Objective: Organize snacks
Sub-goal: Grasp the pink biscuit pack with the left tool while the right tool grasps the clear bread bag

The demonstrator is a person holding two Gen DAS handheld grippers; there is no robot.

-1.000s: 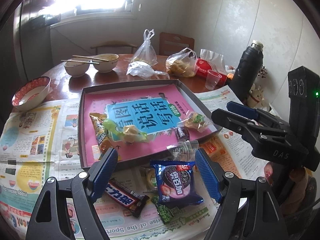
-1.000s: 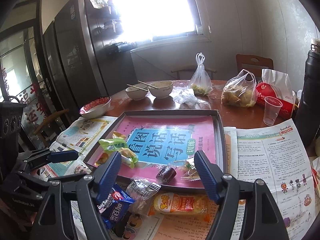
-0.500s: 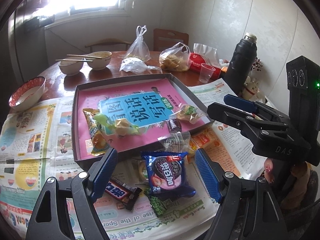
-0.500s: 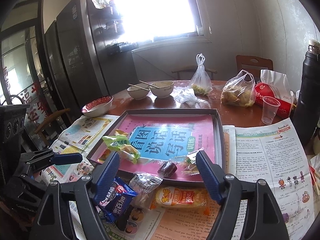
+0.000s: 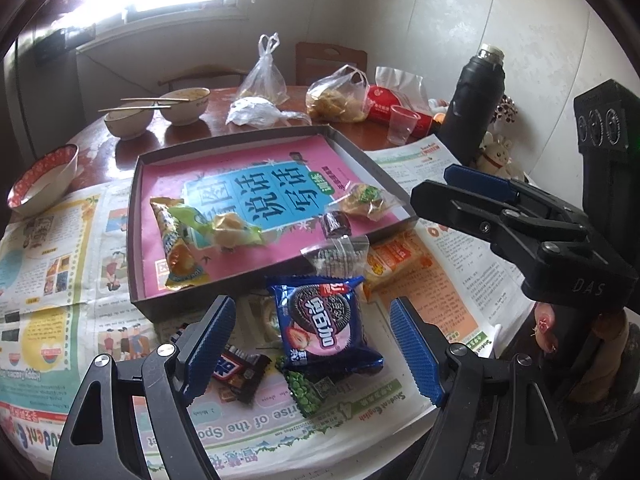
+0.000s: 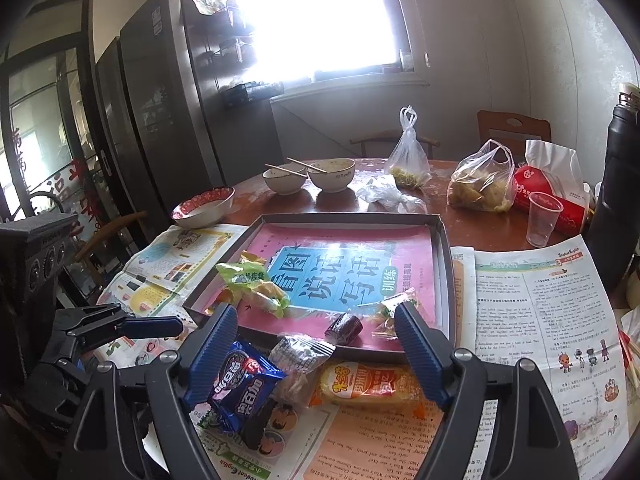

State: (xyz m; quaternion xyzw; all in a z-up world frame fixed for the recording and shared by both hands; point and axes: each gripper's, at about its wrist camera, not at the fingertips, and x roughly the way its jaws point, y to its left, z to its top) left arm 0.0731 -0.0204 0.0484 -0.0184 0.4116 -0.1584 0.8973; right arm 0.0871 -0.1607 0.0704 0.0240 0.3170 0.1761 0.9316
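Bench (image 5: 100,152): round, dark wood, near half covered in newspaper (image 5: 48,264).

Tray (image 5: 134,240): shallow grey box, pink booklet lining its floor. Already inside: a long yellow-orange snack bag (image 5: 176,248), a green-wrapped pastry (image 5: 224,228) lying across it, a second small pastry (image 5: 362,200) near the right wall, and a dark wrapped sweet (image 5: 336,224) beside that.

Snacks not yet in the tray, all on the newspaper just in front of its near wall:
- blue Oreo pack (image 5: 324,320), on top of the pile
- orange-wrapped cake (image 6: 368,386), right of the pile, near the tray wall
- clear packet of dark biscuits (image 5: 336,254), leaning on the tray's near edge
- Snickers bar (image 5: 236,372), left of the Oreo pack
- green pea packet (image 5: 306,388), partly under the Oreo pack

Left tool (image 5: 312,344): jaws wide, nothing between the pads; Oreo pack sits below, framed between them.
Right tool (image 6: 316,356): jaws wide and just been opening further; empty, over the clear packet and orange cake.

Step (judged): roughly midway, between picks, both tools lining up on the loose pile.

Next move calls for: lower the left tool over the Oreo pack, close across its narrow width, lift clear of the pea packet beneath, carry over the tray wall. Slick wrapper; may slip or drag its neighbours.
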